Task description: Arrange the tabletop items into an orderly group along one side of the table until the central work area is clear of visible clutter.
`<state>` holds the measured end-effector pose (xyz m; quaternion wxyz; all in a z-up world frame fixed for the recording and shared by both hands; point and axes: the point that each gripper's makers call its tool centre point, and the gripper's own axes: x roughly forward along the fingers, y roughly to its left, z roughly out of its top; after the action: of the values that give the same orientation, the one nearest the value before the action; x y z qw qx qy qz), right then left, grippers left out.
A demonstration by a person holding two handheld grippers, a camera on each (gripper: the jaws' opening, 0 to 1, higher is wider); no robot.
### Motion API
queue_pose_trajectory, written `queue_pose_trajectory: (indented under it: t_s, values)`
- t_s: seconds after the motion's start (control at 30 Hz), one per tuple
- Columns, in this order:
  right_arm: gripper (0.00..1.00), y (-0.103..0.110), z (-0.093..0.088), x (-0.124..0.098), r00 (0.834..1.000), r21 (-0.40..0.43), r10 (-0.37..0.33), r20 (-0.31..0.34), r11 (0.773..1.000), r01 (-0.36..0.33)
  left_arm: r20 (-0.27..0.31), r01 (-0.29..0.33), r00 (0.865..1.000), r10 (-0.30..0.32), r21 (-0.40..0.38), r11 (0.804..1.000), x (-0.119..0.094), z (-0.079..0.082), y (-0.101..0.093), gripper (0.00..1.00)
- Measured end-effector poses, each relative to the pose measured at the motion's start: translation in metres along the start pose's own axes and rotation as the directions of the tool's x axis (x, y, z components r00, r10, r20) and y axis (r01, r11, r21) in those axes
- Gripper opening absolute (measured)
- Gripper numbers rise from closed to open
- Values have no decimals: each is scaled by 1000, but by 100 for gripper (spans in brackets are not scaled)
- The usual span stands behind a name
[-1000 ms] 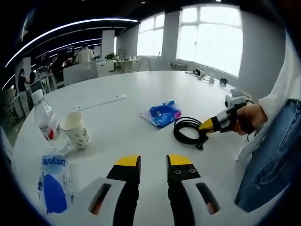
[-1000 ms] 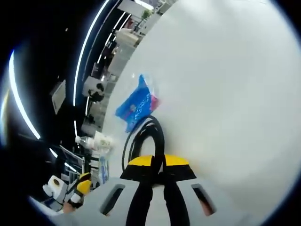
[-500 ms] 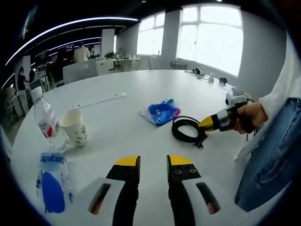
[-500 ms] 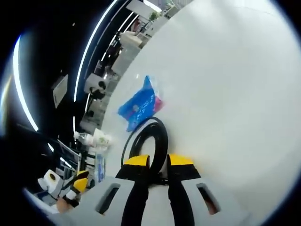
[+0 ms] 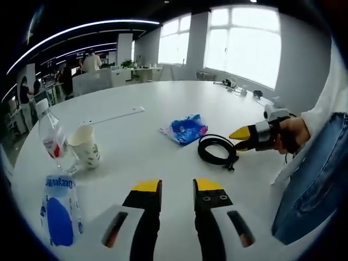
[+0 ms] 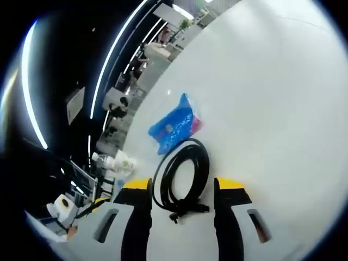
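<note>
A: Nearest in the left gripper view?

B: Left gripper (image 5: 178,188) at 6 o'clock, yellow tips parted by a narrow gap, holding nothing, over bare white table (image 5: 163,103).

A: And beside it?

B: At 8 o'clock, a blue-labelled packet (image 5: 58,211), close to the near table edge. Slightly farther, at 9 o'clock, a clear water bottle (image 5: 52,142) with red label, standing upright, and just beside it a paper cup (image 5: 85,148), also upright. Cannot tell if touching.

A: Toward the middle?

B: Coiled black cable (image 5: 217,151) lying flat at about 3 o'clock from the picture centre. Right gripper (image 5: 240,135) at its 3 o'clock side, held in a hand (image 5: 289,136), yellow tips just beside the coil, apart from it. Behind the coil, toward 12 o'clock, a blue plastic bag (image 5: 185,129), crumpled, near the coil but not touching. Farther, at 10 o'clock, a flat white strip (image 5: 113,117).

A: Far end?

B: Small things at 1 o'clock on the far table edge, too small to tell. Big windows behind; people standing at 11 o'clock.

A: Right gripper view?

B: Right gripper (image 6: 184,187) with jaws spread wide, empty. Black cable (image 6: 181,176) lying on the table between the two tips, free of both. Beyond it, toward 12 o'clock, the blue bag (image 6: 175,129). At 9 o'clock, bottle (image 6: 102,159) and cup (image 6: 124,162), small. At 8 o'clock, the left gripper (image 6: 98,203), partly hidden.
</note>
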<state>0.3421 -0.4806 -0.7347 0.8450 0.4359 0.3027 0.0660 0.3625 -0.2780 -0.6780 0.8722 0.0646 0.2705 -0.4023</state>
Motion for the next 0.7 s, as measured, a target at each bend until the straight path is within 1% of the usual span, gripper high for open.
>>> queue_pose_trajectory:
  t_s: [0.13, 0.2, 0.27, 0.37, 0.43, 0.53, 0.7]
  values:
    - [54, 5, 0, -3, 1000, -11, 15, 6, 1000, -15, 3, -2, 1000, 2, -9, 1000, 0, 0, 1, 22]
    - [59, 10, 0, -6, 999, -17, 36, 14, 999, -36, 3, -3, 1000, 3, -11, 1000, 0, -1, 2, 22]
    - [66, 13, 0, -7, 998, -21, 51, 25, 998, -51, 3, -2, 1000, 2, -17, 1000, 0, -1, 2, 22]
    - [73, 21, -1, -11, 996, -42, 80, 33, 996, -79, 3, -1, 1000, 1, -21, 1000, 0, -2, 2, 22]
    - [75, 26, 1, -13, 994, -67, 101, 42, 993, -99, 3, 1, 1000, 0, -25, 1000, 0, -3, 2, 22]
    - [76, 32, 7, -17, 989, -83, 134, 65, 988, -128, 2, 1, 1000, -1, -30, 1000, 1, -4, 3, 22]
    - [78, 46, 23, -24, 974, -121, 190, 122, 977, -175, 3, 2, 1000, -2, -36, 999, 2, -4, 4, 23]
